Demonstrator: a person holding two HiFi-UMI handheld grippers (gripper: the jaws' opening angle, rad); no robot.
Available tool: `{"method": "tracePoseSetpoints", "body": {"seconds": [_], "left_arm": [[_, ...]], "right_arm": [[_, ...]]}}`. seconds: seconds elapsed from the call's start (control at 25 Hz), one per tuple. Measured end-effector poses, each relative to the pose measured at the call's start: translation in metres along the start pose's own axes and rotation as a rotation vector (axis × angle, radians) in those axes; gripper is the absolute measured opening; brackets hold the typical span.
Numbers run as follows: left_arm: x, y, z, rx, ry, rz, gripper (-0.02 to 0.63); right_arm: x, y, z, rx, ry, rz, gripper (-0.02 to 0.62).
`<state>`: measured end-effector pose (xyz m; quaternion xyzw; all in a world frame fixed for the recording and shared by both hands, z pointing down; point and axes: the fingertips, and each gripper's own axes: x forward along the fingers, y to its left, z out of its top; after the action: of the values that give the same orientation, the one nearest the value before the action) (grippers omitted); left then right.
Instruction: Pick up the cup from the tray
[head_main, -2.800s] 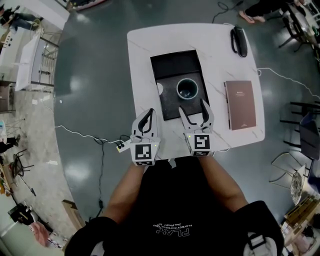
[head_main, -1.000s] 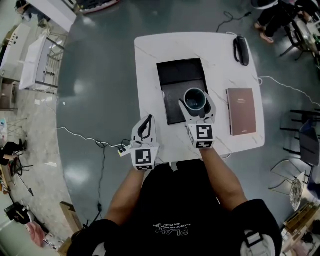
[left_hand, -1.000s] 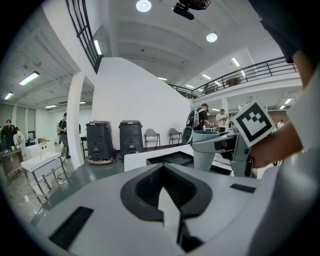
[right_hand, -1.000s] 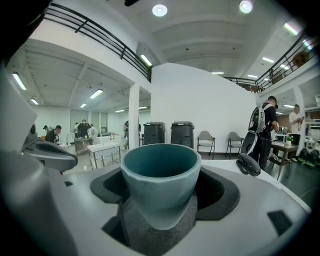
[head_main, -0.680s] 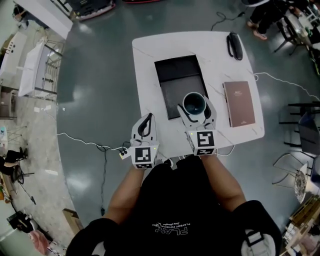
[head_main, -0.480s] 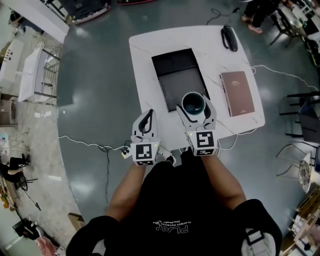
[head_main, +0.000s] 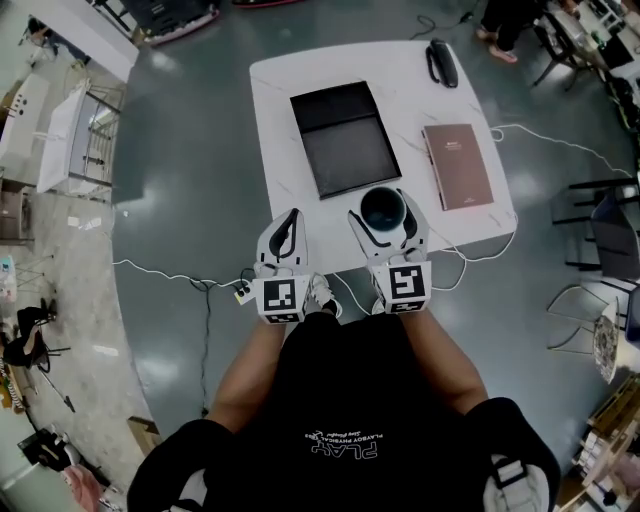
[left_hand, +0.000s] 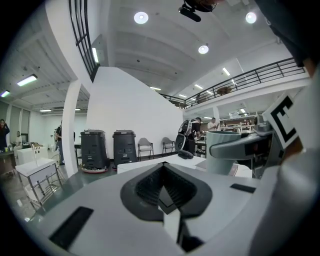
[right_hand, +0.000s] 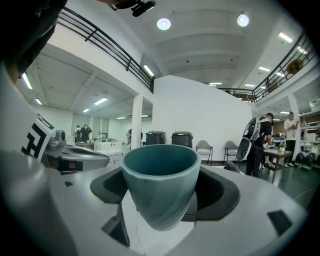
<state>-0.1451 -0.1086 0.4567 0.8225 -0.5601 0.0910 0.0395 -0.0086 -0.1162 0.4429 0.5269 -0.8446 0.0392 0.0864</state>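
Observation:
A teal cup (head_main: 382, 209) is held upright between the jaws of my right gripper (head_main: 388, 220), lifted off the table near its front edge. In the right gripper view the cup (right_hand: 160, 185) fills the gap between the two jaws, its rim level. The black tray (head_main: 343, 138) lies bare on the white table (head_main: 290, 90), further away than the cup. My left gripper (head_main: 284, 236) hangs at the table's front left edge with its jaws together and nothing in them. In the left gripper view that gripper (left_hand: 163, 192) shows shut, with the cup (left_hand: 223, 150) to its right.
A brown book (head_main: 457, 165) lies on the table right of the tray. A black handset-like object (head_main: 440, 62) rests at the far right corner. Cables (head_main: 180, 278) trail over the floor. Chairs, black bins and people stand in the hall behind.
My right gripper closed round the cup on the tray, lifted it and drew it back toward me. The tray is left without the cup. The left gripper stayed shut and low.

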Motion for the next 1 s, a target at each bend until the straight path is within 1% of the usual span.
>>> {"method": "tracePoseSetpoints", "body": {"seconds": [0.36,0.6,0.8,1.0], "left_arm": [[-0.040,-0.061,0.011,-0.012,-0.008,0.092,-0.003],[-0.066,-0.099,0.019,0.005,-0.022,0.147,-0.003],[-0.081,-0.114,0.024,0.016,-0.019,0.162,-0.003],[-0.095,-0.112,0.029,0.006,-0.026,0.158,-0.003]], "right_arm": [[-0.062,-0.009,0.007,-0.014,-0.032,0.098,0.387],[-0.101,-0.016,0.006,-0.012,-0.050,0.141,0.387],[-0.119,-0.011,0.015,-0.029,-0.081,0.167,0.385],[-0.131,0.003,0.023,-0.048,-0.085,0.169,0.385]]}}
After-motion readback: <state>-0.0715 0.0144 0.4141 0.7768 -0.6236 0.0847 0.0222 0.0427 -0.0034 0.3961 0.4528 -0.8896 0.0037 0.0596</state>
